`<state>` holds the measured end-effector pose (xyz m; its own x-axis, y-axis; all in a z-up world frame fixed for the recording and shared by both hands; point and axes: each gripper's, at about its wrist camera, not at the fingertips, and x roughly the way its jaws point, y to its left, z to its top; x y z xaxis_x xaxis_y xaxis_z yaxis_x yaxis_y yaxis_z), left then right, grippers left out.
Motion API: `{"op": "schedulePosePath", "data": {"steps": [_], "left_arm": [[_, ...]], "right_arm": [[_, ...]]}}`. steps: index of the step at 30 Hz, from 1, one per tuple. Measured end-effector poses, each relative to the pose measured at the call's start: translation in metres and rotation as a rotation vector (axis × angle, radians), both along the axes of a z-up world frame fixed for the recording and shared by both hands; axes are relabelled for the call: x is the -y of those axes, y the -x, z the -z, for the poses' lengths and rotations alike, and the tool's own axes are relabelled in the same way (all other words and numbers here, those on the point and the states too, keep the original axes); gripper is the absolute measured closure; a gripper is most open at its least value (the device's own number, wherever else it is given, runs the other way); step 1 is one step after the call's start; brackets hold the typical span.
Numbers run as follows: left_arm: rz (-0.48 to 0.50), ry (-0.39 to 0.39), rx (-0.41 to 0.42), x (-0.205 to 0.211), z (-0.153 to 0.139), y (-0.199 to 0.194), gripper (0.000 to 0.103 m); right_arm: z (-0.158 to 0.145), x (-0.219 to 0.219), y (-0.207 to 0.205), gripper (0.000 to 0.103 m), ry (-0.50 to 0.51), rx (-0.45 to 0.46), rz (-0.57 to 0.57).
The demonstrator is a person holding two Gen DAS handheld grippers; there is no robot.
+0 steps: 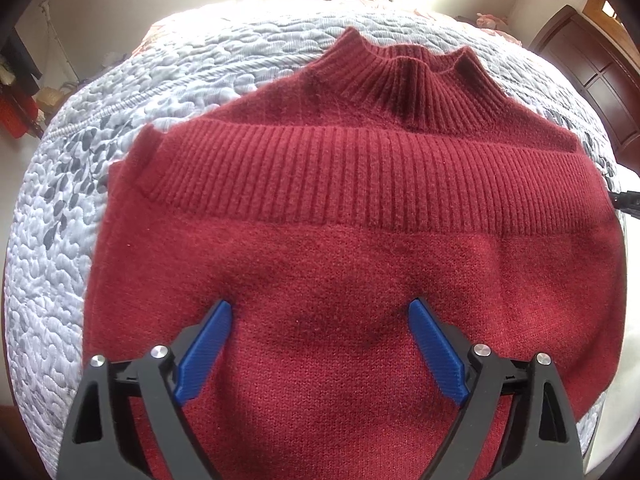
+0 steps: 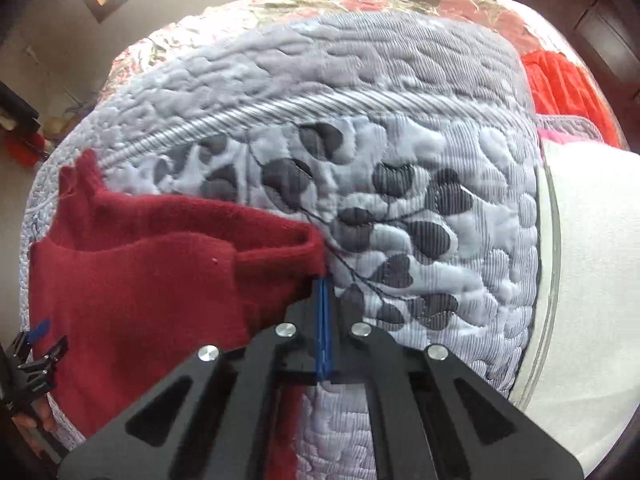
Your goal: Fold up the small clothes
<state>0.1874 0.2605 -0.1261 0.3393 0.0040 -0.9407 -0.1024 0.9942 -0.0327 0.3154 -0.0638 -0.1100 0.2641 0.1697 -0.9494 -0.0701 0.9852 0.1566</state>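
Sweater: the dark red sweater (image 1: 352,248) lies folded on my quilted grey bedspread (image 1: 52,240) — ribbed hem up near the collar.
Left claw: my left gripper (image 1: 320,308) hovers spread wide over it, empty.
Right claw: my right gripper (image 2: 324,280) is clenched, tips at the sweater's edge — whether it pinches cloth, I cannot tell.

Sweater (image 1: 352,216) flat on quilt (image 1: 56,240), collar farthest from left tongs (image 1: 320,304).

A dark red ribbed sweater (image 1: 360,240) lies on a pale grey quilt (image 2: 420,160) printed with charcoal leaves; blue-padded tool fingers (image 1: 208,344).
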Motion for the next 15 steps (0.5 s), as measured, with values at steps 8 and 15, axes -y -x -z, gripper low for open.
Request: {"op": "schedulePosePath", "data": {"steps": [8,15], "left_arm": [[-0.009,-0.001,0.019,0.002,-0.011,-0.001,0.012],[-0.004,0.002,0.070,0.009,-0.029,-0.005,0.012]], "right_arm": [[-0.012,0.026,0.028,0.081,-0.152,-0.008,0.035],[-0.035,0.007,0.067,0.050,-0.201,0.006,-0.051]]}}
